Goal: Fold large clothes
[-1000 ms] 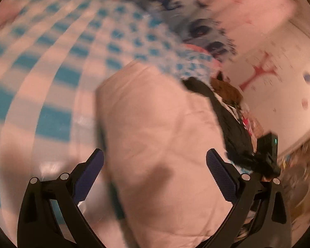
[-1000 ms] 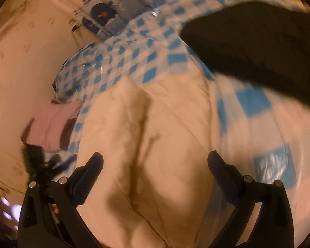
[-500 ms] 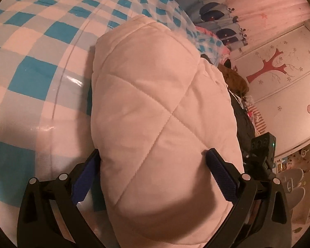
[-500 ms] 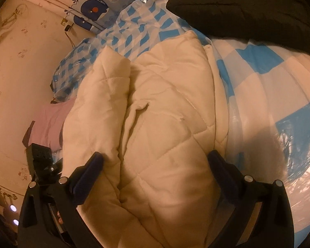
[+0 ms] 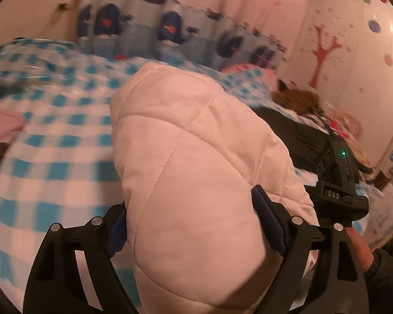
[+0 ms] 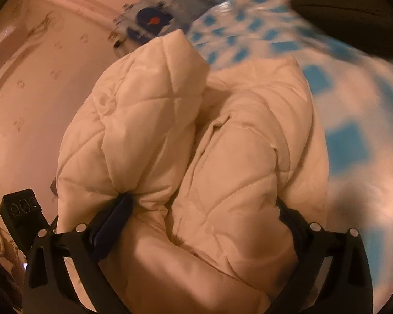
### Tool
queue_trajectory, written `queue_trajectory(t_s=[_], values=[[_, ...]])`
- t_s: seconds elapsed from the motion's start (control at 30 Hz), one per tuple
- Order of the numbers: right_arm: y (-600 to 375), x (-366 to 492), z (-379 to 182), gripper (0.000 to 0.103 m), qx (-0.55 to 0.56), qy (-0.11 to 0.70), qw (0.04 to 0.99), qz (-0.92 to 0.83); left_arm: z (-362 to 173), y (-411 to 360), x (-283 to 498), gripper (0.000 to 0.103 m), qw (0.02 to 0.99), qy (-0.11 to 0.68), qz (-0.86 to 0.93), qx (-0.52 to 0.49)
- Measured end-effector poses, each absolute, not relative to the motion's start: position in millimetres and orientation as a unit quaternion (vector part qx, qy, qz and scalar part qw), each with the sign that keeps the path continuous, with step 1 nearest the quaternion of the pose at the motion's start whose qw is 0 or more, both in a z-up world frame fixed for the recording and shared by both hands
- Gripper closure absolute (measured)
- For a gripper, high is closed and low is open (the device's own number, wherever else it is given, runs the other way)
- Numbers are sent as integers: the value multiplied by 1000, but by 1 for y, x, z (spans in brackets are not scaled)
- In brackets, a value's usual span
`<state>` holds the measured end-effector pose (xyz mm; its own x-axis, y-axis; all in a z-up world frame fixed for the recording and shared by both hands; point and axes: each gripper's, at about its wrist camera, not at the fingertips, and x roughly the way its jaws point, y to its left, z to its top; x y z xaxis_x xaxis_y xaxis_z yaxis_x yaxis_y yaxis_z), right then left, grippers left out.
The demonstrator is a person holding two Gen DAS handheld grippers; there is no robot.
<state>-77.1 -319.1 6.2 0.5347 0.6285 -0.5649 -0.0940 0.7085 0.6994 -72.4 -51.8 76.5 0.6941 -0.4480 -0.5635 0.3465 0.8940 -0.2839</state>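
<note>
A cream quilted puffer jacket (image 5: 186,172) lies folded in a thick bundle on a blue-and-white checked bed cover (image 5: 55,141). My left gripper (image 5: 194,225) has its fingers pressed against both sides of the bundle's left end. In the right wrist view the same jacket (image 6: 222,157) shows as two padded rolls side by side, and my right gripper (image 6: 199,222) squeezes its other end between its fingers. Both ends look lifted off the cover. The fingertips are partly buried in the padding.
A black garment (image 5: 296,130) lies to the right on the bed, also at the top right of the right wrist view (image 6: 353,5). A pink item (image 5: 0,128) sits at the left. A whale-print curtain (image 5: 170,28) and a wall (image 5: 340,39) stand behind the bed.
Both grippers have closed from wide open onto the ends of the folded jacket. The bundle has been raised, and the views now tilt up towards the curtain and wall.
</note>
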Motion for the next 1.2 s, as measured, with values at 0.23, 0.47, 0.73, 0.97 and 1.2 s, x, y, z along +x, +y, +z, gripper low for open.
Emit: queue_trajectory(t_s=[0.23, 0.47, 0.73, 0.97, 1.2], values=[[-174, -2, -32, 5, 220, 481, 810, 252, 28, 88, -23, 23, 907, 385, -116, -123], [-198, -14, -5, 6, 202, 473, 824, 238, 17, 128, -47, 22, 909, 348, -133, -189], [-144, 17, 105, 5, 165, 371, 871, 277, 73, 141, -47, 19, 944, 207, -125, -224], [-73, 98, 25, 11, 253, 446, 803, 304, 15, 134, -10, 19, 897, 283, -164, -297], [-95, 85, -18, 22, 209, 443, 834, 254, 9, 100, -6, 14, 908, 307, -169, -230]])
